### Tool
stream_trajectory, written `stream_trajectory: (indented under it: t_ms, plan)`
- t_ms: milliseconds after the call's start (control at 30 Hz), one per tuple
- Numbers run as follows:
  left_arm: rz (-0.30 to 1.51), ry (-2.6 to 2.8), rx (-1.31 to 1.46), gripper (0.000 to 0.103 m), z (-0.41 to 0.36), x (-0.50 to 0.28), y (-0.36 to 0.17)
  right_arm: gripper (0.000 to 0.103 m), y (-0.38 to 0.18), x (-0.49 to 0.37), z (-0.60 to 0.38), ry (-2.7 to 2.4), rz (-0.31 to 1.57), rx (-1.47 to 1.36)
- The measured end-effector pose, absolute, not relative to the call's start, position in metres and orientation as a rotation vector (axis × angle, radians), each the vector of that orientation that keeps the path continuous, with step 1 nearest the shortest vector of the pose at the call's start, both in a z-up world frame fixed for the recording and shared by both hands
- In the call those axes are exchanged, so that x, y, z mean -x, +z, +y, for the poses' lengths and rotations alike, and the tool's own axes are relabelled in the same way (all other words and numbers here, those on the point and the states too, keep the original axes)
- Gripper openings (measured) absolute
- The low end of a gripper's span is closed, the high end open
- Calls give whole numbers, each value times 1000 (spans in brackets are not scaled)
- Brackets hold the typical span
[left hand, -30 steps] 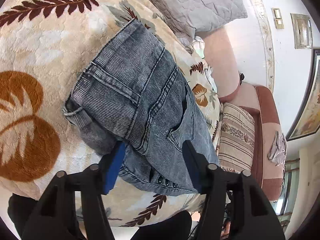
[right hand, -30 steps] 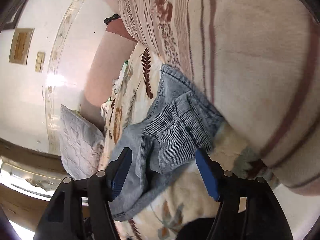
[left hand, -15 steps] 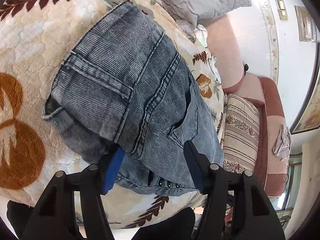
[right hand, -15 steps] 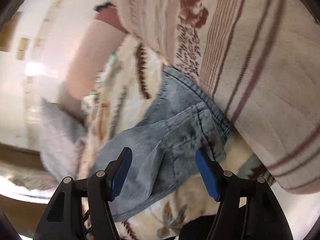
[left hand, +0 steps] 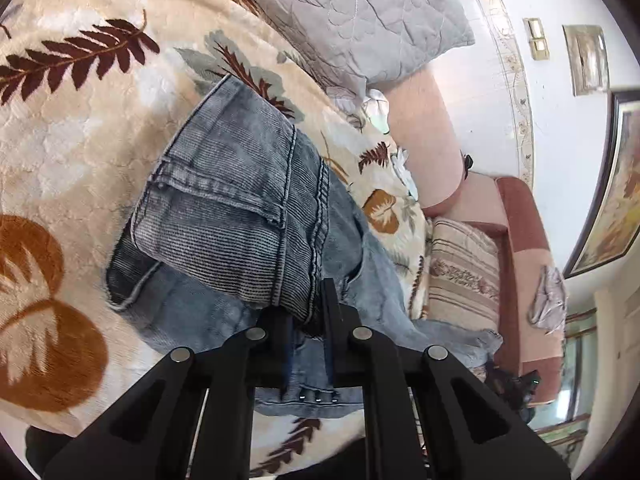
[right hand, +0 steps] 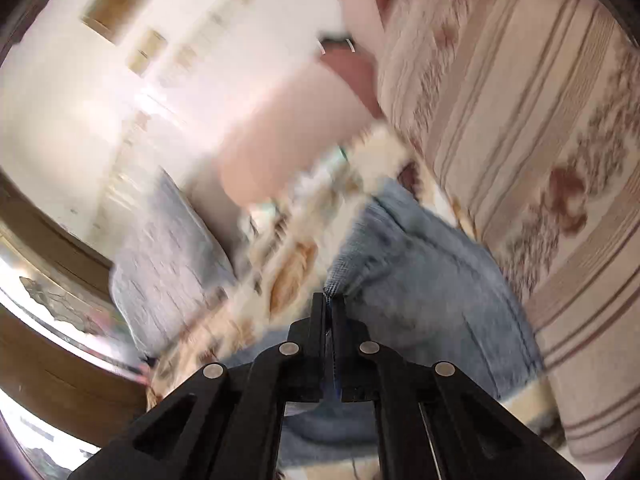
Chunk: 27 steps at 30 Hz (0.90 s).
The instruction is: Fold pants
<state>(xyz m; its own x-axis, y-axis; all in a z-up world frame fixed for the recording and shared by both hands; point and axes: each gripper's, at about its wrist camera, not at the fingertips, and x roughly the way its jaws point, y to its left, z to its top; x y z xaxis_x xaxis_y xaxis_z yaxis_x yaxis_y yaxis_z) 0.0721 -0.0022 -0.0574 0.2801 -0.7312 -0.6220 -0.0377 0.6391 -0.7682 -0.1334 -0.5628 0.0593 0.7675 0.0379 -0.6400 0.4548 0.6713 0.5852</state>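
Note:
The pants [left hand: 240, 216] are blue-grey washed denim, lying folded in layers on a cream blanket with brown leaf prints [left hand: 68, 128]. My left gripper [left hand: 306, 312] is shut on the near edge of the folded top layer, beside a stitched seam. In the right wrist view, which is blurred by motion, my right gripper [right hand: 329, 304] is shut on a corner of the pants [right hand: 420, 272] and the cloth hangs back from it.
A grey quilted pillow [left hand: 360, 16] lies at the far end of the bed. A striped beige cushion [left hand: 464, 272] and a pink-brown sofa [left hand: 524, 240] stand to the right; the cushion [right hand: 540, 120] fills the right of the right wrist view.
Both grippers were open and have shut on the pants. The right one has swung with a corner of the cloth; its view is now blurred.

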Motion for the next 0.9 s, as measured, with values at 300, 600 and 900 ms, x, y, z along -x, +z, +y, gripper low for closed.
stream_trajectory:
  t_ms: [300,600,900]
  plan:
    - [1298,-504,726,11,0,-54,-77,8,-81,189,-581,-385,855,-1034]
    - [1297,-474,863,55,0,-69,-84,50,-82,158,-586,-456,798,-1062]
    - [1300,-465,780,10,8,-52,-79,7,-42,194,-574,-343,697,-1045]
